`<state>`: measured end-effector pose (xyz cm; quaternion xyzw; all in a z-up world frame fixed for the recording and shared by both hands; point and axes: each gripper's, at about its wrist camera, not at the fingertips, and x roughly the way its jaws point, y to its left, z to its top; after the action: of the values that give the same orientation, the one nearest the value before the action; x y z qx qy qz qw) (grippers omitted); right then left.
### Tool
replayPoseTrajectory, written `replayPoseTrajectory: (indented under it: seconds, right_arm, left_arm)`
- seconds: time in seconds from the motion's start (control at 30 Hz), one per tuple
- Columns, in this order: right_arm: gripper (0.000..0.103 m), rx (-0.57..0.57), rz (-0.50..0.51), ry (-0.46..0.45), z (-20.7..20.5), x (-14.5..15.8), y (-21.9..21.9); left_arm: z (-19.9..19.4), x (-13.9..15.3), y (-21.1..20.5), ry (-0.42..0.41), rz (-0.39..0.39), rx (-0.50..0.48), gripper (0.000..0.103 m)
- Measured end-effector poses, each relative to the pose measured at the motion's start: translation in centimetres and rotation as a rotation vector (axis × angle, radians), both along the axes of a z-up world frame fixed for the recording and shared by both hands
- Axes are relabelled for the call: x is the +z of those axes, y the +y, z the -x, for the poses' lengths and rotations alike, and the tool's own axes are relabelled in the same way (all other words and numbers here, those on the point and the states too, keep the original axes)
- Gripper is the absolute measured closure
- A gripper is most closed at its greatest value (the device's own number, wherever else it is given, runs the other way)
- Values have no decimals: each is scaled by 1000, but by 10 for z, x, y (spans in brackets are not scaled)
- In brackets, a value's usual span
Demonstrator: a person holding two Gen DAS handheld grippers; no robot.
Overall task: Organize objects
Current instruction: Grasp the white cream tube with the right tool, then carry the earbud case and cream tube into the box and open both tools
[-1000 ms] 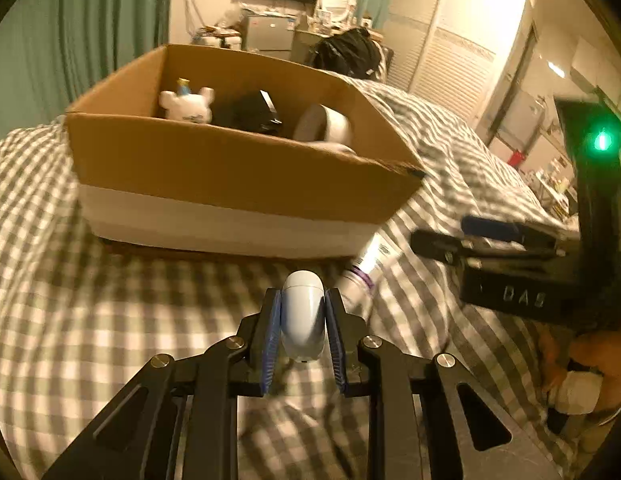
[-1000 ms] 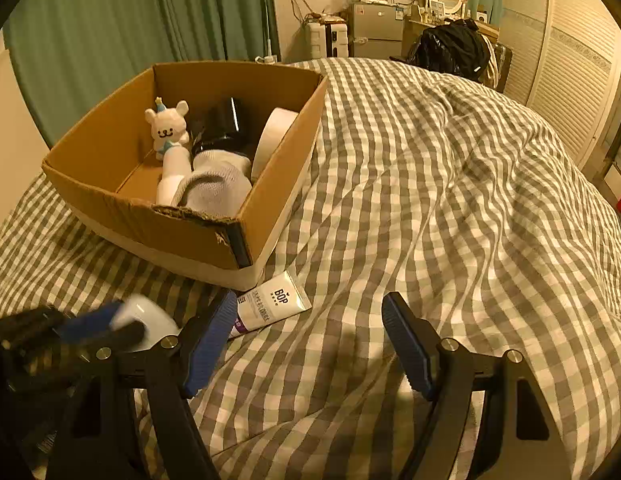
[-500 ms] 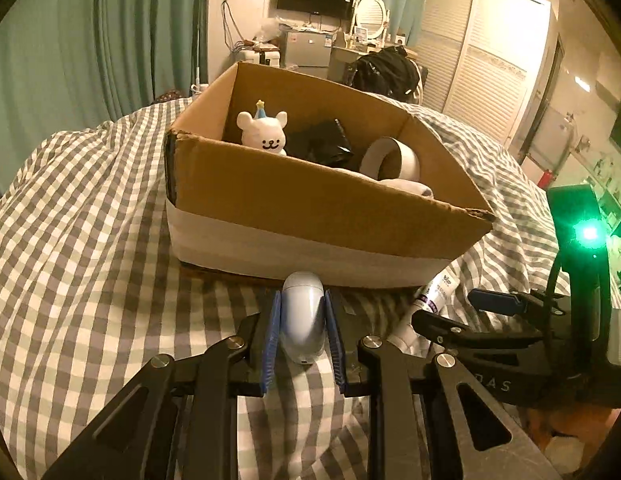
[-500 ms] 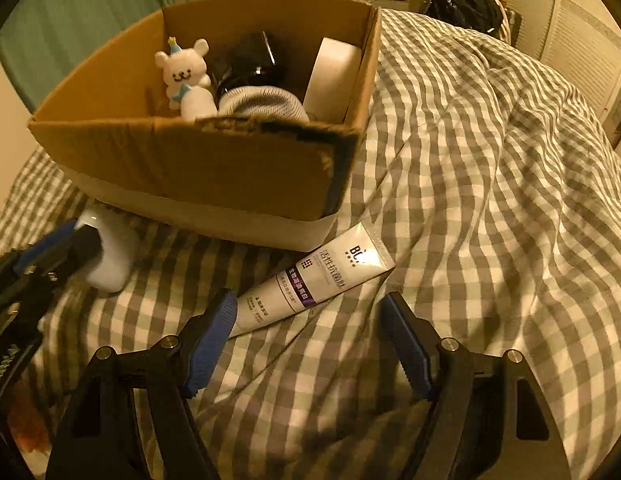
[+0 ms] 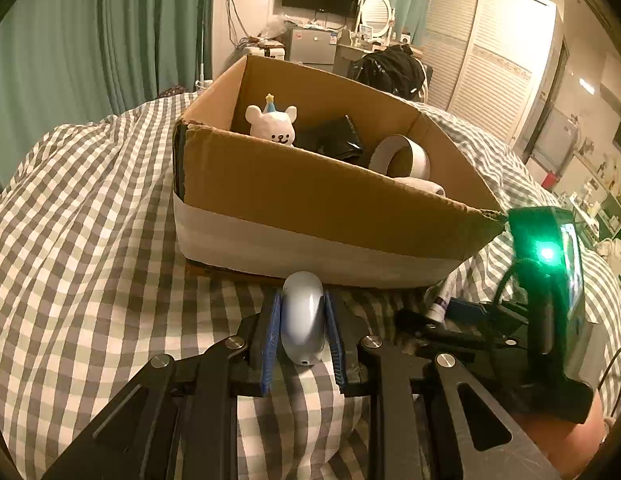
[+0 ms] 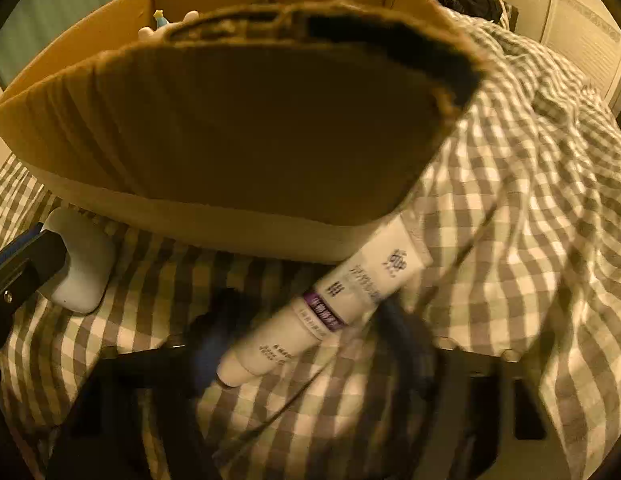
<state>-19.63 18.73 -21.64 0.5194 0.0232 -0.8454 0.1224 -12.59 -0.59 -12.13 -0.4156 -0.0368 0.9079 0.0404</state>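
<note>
My left gripper (image 5: 303, 334) is shut on a pale blue-white computer mouse (image 5: 303, 317), held just in front of the cardboard box (image 5: 310, 208); the mouse also shows in the right wrist view (image 6: 80, 260). The box holds a white bear toy (image 5: 272, 125), a black item (image 5: 332, 138) and a tape roll (image 5: 400, 158). My right gripper (image 6: 306, 332) is low over the bed, its blurred jaws on either side of a white cream tube (image 6: 326, 304) lying by the box corner (image 6: 450, 76). Whether they grip the tube is unclear.
The checked bedspread (image 5: 82, 232) covers the whole bed. Green curtains (image 5: 90, 40) hang at the left. A fridge, a dresser with a mirror and a black bag (image 5: 390, 68) stand beyond the bed. White wardrobe doors (image 5: 486, 52) are at the right.
The right gripper has moved down and forward onto the tube, its jaws narrowing around it. The left gripper has drawn back a little and turned, still holding the mouse.
</note>
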Motion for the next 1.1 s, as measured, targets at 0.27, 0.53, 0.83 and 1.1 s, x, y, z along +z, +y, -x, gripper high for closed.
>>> replayPoseTrajectory:
  seconds: [0.27,0.53,0.83,1.1]
  right_arm:
    - [72,5,30,4,-16,9,15]
    - [82,28,66,59,-44,31,24]
    - [85,75,153,163,-57,67,21]
    - [85,130,181,240,-60,106,13]
  left_arm:
    - [-3,1,-3,5,-6,2,80]
    - [-9,5,-1,24,2,1,80]
    - [-23,17,-6,48,19,24,80]
    - [-44,57,-6,123,-11,17,80]
